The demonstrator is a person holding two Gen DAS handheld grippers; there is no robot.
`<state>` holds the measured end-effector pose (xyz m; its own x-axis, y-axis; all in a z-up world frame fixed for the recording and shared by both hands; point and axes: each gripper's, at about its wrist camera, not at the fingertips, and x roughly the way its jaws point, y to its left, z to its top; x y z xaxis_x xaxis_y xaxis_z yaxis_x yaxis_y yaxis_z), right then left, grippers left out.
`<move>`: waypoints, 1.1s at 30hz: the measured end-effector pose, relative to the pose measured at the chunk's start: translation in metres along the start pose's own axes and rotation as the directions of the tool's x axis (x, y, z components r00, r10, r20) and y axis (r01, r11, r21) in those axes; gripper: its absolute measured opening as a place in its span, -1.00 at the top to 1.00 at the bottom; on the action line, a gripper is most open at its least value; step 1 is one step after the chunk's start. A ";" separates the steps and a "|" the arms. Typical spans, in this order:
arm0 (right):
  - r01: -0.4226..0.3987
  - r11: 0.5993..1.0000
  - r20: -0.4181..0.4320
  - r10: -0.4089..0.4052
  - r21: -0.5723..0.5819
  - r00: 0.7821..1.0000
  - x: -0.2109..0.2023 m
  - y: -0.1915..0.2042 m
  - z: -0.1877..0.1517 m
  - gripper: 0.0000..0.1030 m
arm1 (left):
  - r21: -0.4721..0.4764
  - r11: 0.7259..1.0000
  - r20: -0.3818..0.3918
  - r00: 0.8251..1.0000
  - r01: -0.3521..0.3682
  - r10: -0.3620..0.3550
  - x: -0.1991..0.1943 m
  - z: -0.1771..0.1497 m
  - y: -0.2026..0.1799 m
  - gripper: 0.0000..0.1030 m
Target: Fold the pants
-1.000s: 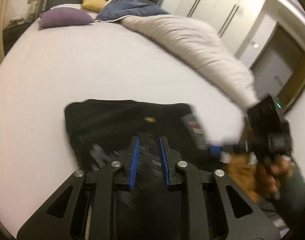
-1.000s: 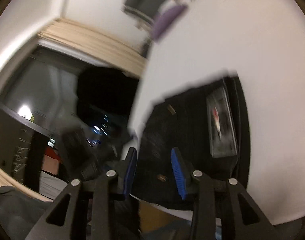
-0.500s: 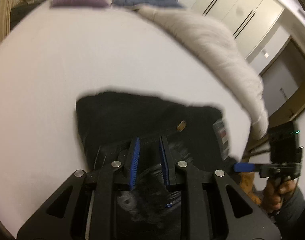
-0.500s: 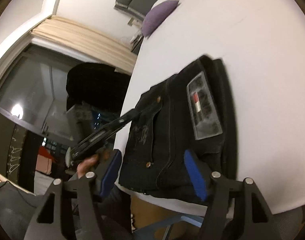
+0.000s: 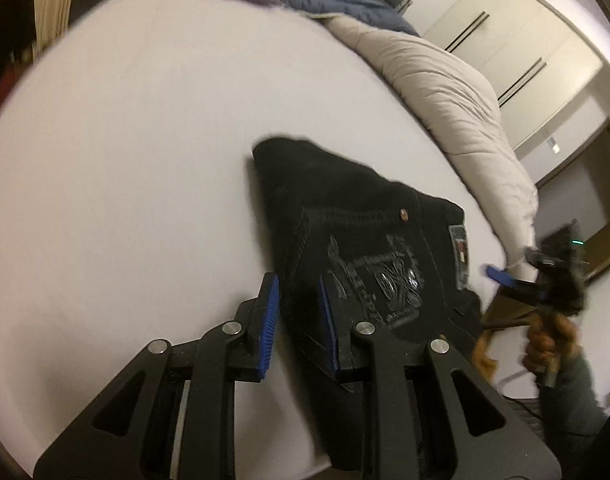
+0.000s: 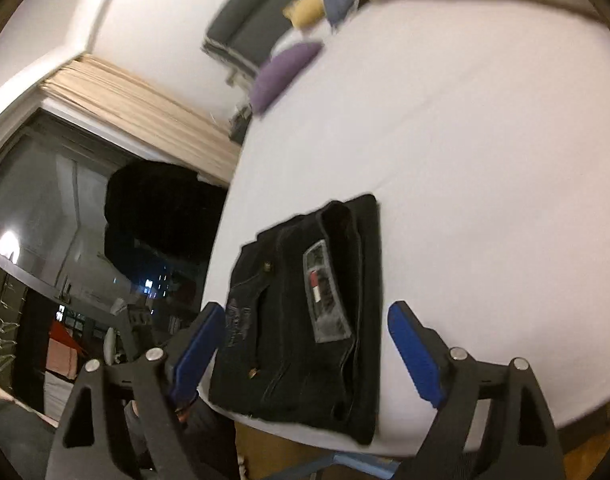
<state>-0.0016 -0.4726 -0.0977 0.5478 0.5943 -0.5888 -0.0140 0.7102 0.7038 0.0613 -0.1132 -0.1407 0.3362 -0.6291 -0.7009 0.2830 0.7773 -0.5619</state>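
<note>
With the pants (image 6: pixel 305 312) folded compact at the bed's (image 5: pixel 125 160) near edge, lift both grippers away cleanly: left gripper (image 5: pixel 299 320) slightly parted, right gripper (image 6: pixel 305 352) spread wide, neither pinching cloth.

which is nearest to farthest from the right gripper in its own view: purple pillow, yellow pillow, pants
1. pants: folded at the bed's near edge, between the open jaws of the right gripper.
2. purple pillow: far across the bed, up left.
3. yellow pillow: beyond it, by the headboard.
</note>
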 end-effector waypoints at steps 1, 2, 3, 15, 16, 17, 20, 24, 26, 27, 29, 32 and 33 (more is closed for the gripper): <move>0.024 1.000 -0.039 -0.023 0.012 0.999 0.012 -0.012 0.002 -0.69 | -0.044 0.998 -0.029 0.998 0.050 -0.051 0.006 -0.002 0.004 0.57; 0.065 0.997 -0.078 -0.063 0.030 0.995 0.027 -0.020 0.003 -0.70 | -0.065 0.995 -0.034 0.997 0.072 -0.074 0.006 -0.003 0.008 0.33; 0.085 0.995 -0.110 -0.079 0.048 0.991 0.037 -0.028 0.001 -0.70 | -0.084 0.991 -0.036 0.994 0.105 -0.108 0.008 -0.003 0.010 -0.30; 0.093 0.993 -0.189 -0.106 -0.076 0.976 0.089 0.005 0.011 0.24 | -0.051 0.992 -0.179 0.976 0.113 -0.120 0.057 0.015 -0.015 0.12; 0.110 0.989 -0.182 -0.126 -0.098 0.975 0.086 0.008 0.013 0.28 | -0.053 0.992 -0.178 0.976 0.119 -0.126 0.055 0.016 -0.014 0.20; 0.132 0.982 -0.175 -0.154 -0.132 0.972 0.086 0.015 0.011 0.34 | -0.050 0.992 -0.178 0.976 0.119 -0.126 0.055 0.017 -0.015 0.35; 0.173 0.961 -0.141 -0.206 -0.215 0.968 0.080 0.037 0.009 0.58 | -0.045 0.991 -0.157 0.979 0.124 -0.130 0.047 0.018 -0.017 0.56; 0.166 0.941 -0.087 -0.200 -0.296 0.976 0.077 0.071 0.025 0.62 | -0.026 0.992 -0.085 0.989 0.120 -0.121 0.017 0.037 -0.020 0.63; 0.145 0.932 -0.063 -0.175 -0.333 0.982 0.076 0.087 0.039 0.63 | 0.011 0.995 -0.029 0.995 0.095 -0.095 -0.005 0.058 -0.022 0.63; 0.132 0.928 -0.045 -0.157 -0.348 0.987 0.078 0.096 0.048 0.63 | 0.023 0.996 -0.006 0.996 0.089 -0.089 -0.015 0.070 -0.021 0.63; 0.098 0.929 -0.028 -0.115 -0.358 0.993 0.090 0.110 0.071 0.63 | 0.049 0.997 0.043 0.997 0.064 -0.066 -0.035 0.104 -0.016 0.63; 0.057 0.933 0.000 -0.061 -0.356 0.998 0.113 0.123 0.114 0.63 | 0.076 0.997 0.080 0.997 0.019 -0.025 -0.048 0.150 -0.001 0.63; 0.035 0.941 0.000 -0.037 -0.337 0.999 0.127 0.122 0.131 0.63 | 0.086 0.996 0.092 0.996 -0.004 -0.004 -0.047 0.165 0.007 0.63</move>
<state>0.1759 -0.3596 -0.0342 0.5483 0.5677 -0.6141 -0.2764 0.8161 0.5076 0.1958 -0.0797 -0.0392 0.4162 -0.6301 -0.6555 0.3576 0.7763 -0.5192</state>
